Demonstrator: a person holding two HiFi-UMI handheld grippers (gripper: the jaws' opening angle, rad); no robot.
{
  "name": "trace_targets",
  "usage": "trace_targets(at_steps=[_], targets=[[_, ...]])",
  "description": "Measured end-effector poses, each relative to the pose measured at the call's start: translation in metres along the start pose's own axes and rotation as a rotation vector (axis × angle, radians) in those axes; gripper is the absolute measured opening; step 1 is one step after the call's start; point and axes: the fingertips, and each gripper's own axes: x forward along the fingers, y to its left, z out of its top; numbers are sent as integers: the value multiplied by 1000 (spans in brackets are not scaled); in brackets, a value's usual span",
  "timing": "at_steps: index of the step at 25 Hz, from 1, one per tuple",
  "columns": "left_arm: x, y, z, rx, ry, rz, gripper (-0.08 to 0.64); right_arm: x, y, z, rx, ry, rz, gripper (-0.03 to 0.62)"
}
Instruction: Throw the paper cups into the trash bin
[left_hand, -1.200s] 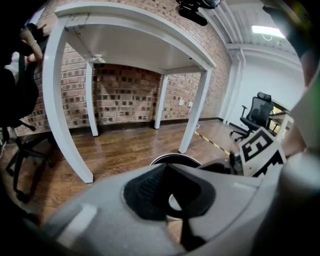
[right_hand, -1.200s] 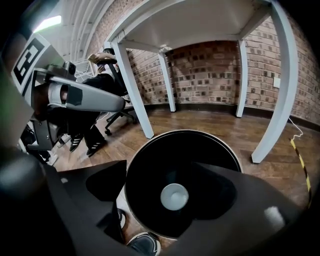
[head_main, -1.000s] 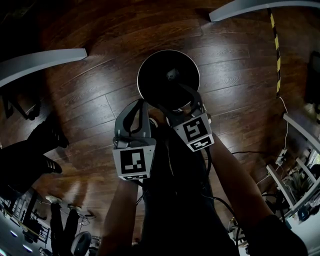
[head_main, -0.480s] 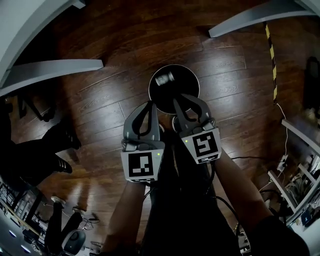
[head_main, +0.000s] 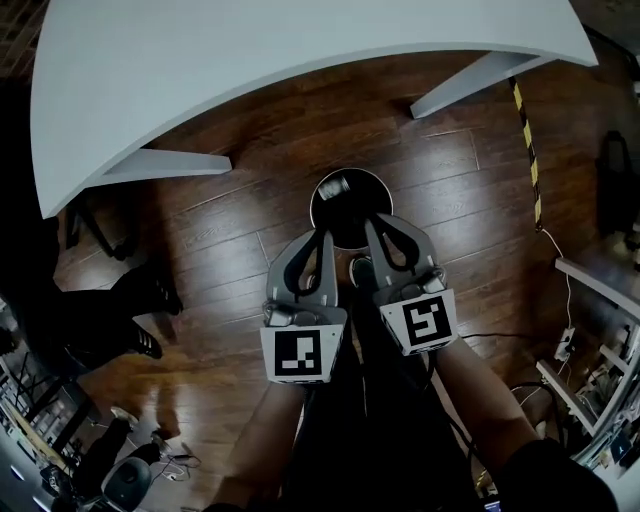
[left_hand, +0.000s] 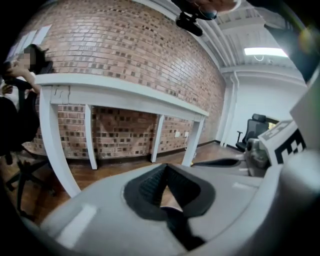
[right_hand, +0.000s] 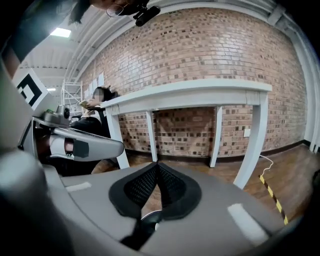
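**Entry: disposal station, both tools idle.**

- Round black trash bin (head_main: 362, 195): stands on the dark wooden plank floor (head_main: 225, 245), straight ahead of and below both tools.
- Pale paper cup (head_main: 333, 185): lies on its side inside the bin, toward the far-left part of the rim. I judge this cup done.
- Left gripper (head_main: 323, 238): jaws together, nothing between them. Its tip sits just beside the bin's near-left rim.
- Right gripper (head_main: 376, 221): jaws together, holding nothing. Its tip overlaps the near rim, so I rate it slightly the nearer.
- Pale grey curved table (head_main: 250, 70): beyond the bin. No cup shows on the part I can see.

**View notes.** Only the head view shows the bin and cup. Both gripper views look level across the room at a red brick wall (left_hand: 125, 55) and white table legs, with no bin. The left gripper view catches a seated person at its left edge. No further cup appears anywhere, so any next pick means searching first.
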Motion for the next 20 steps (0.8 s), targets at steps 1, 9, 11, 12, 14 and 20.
trace_targets(at_steps=[1, 9, 11, 12, 14, 20], targets=[[-3, -3, 10, 3, -15, -2, 5, -5, 0, 11, -5, -17, -8, 8], [-29, -28, 76, 10, -100, -8, 5, -40, 11, 81, -65, -103, -18, 8], [-37, -32, 89, 12, -116, -3, 5, -49, 13, 97, -65, -117, -15, 8], [-40, -34, 97, 17, -124, -1, 5, -54, 14, 106, -66, -127, -15, 8], [-47, -38, 113, 33, -146, 2, 5, -62, 14, 125, -70, -153, -17, 8], [-75, -44, 161, 53, -211, 12, 5, -87, 19, 177, -95, -225, -16, 8]])
